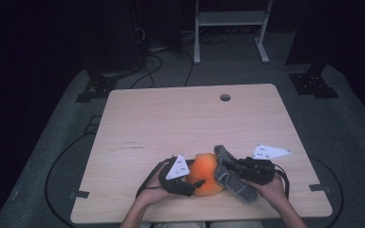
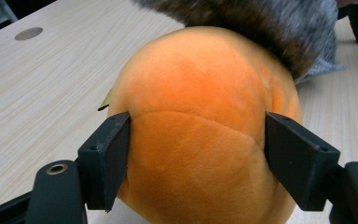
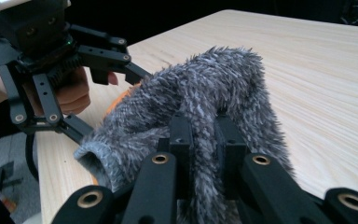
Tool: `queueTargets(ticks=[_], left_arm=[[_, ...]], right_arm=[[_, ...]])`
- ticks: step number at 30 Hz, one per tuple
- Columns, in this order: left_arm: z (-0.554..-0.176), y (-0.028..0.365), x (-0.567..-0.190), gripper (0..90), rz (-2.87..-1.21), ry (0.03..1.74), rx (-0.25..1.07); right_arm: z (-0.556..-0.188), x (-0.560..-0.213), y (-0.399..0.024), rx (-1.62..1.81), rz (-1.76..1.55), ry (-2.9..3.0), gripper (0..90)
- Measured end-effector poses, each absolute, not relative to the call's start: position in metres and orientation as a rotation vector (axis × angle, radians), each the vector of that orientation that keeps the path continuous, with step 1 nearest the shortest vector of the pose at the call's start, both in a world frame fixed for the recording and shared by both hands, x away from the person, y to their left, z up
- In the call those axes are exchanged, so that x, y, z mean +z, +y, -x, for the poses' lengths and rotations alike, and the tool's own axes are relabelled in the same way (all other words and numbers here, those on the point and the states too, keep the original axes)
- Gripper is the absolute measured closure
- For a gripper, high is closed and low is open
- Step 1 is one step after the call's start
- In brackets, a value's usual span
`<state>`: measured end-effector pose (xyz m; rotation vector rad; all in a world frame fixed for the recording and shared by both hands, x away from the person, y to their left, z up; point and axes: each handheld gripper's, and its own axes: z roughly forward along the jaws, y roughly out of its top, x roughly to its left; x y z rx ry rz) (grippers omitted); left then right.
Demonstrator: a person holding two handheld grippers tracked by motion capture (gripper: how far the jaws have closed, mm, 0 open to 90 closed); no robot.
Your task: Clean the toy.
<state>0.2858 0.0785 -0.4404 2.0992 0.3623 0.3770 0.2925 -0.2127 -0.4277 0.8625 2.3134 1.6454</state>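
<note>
the left tongs squeeze the orange plush ball at the worktop's near edge. the right tongs pinch the grey furry cloth draped on it. next, i think, pull the cloth down over the ball.

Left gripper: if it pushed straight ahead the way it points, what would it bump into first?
The orange plush ball, already squeezed between the left gripper jaws; just beyond lies the grey furry cloth.
</note>
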Motion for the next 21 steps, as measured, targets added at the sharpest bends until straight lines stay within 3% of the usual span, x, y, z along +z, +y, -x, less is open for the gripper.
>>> queueTargets(ticks=[8,16,21], left_arm=[[-0.285,0.077,-0.441,26.7,-2.095,0.344,0.373],[-0.283,0.076,-0.439,26.9,-2.102,0.319,0.371],[-0.293,0.08,-0.429,11.6,-2.038,0.423,0.241]], right_arm=[[-0.297,-0.446,-0.227,1.569,-1.01,2.35,79.5],[-0.301,-0.427,-0.219,1.683,-0.897,2.302,79.5],[-0.296,-0.433,-0.213,1.614,-0.871,2.341,79.6]])
